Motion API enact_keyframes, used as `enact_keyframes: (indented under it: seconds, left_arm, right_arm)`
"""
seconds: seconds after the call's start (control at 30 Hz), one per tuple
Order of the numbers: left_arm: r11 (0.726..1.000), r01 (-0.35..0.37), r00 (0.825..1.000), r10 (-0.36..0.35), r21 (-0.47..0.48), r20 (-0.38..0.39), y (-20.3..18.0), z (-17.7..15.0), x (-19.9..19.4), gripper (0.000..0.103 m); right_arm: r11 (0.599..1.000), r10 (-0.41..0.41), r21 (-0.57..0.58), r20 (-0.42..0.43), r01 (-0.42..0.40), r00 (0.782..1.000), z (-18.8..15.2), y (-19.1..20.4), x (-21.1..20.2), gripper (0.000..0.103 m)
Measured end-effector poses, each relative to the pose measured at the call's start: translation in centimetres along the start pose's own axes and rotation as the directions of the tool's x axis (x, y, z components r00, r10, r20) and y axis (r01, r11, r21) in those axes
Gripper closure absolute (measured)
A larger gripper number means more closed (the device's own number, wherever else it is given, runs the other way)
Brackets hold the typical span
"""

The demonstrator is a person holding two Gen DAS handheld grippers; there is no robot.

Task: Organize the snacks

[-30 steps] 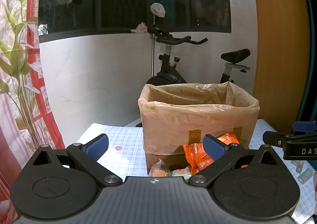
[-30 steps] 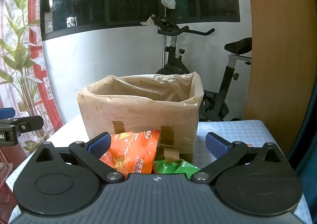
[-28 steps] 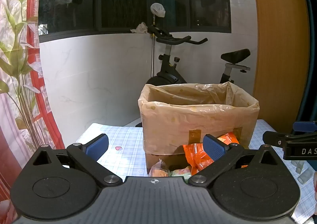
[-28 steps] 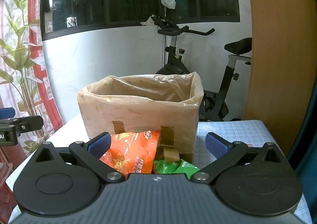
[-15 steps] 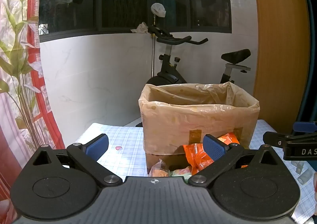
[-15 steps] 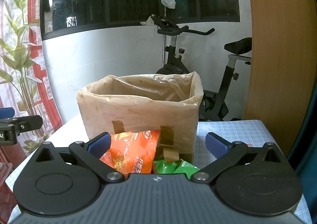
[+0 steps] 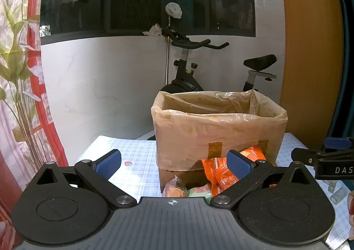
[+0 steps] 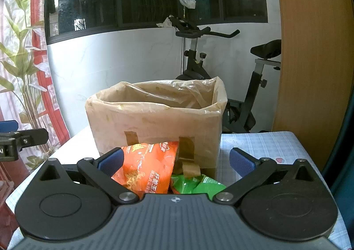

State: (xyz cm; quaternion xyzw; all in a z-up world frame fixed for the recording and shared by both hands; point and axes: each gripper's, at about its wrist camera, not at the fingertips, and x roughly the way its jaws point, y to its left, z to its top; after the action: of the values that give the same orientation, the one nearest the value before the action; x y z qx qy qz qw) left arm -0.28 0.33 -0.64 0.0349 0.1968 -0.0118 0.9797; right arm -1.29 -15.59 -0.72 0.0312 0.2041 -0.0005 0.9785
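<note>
Change: nothing has moved since the earlier frames.
Our grippers: left gripper (image 7: 173,161) and right gripper (image 8: 176,160) both spread wide, empty, nearest us before the lined cardboard box (image 8: 154,121).
Snacks: orange snack bag (image 8: 147,167) and green snack bag (image 8: 194,185) lie unsorted against the box front.
Progress: we judge nothing boxed yet.
Beyond: exercise bike (image 8: 221,55) behind the box, clear of our path.

Left claw (image 7: 172,162) and right claw (image 8: 176,161) both gape wide, level, holding nothing.

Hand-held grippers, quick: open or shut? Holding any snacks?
Left hand-held gripper: open, holding nothing.
Right hand-held gripper: open, holding nothing.
</note>
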Motion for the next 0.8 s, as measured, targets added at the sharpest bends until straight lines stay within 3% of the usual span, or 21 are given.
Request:
enact_keyframes:
  seconds: [0.3,0.8]
  left_arm:
    - [0.999,-0.051,0.998,0.051,-0.019,-0.029,1.7,-2.0,1.1,0.001]
    - [0.997,-0.066,0.99,0.06,-0.048,-0.127,4.9,-5.9,3.4,0.001]
  right_arm:
    - [1.0,-0.009,0.009,0.001,0.009,1.0,-3.5,-1.1,1.0,0.0]
    - [0.997,-0.009,-0.077,-0.125,-0.001,0.992,-9.7,-1.0,4.1,0.0]
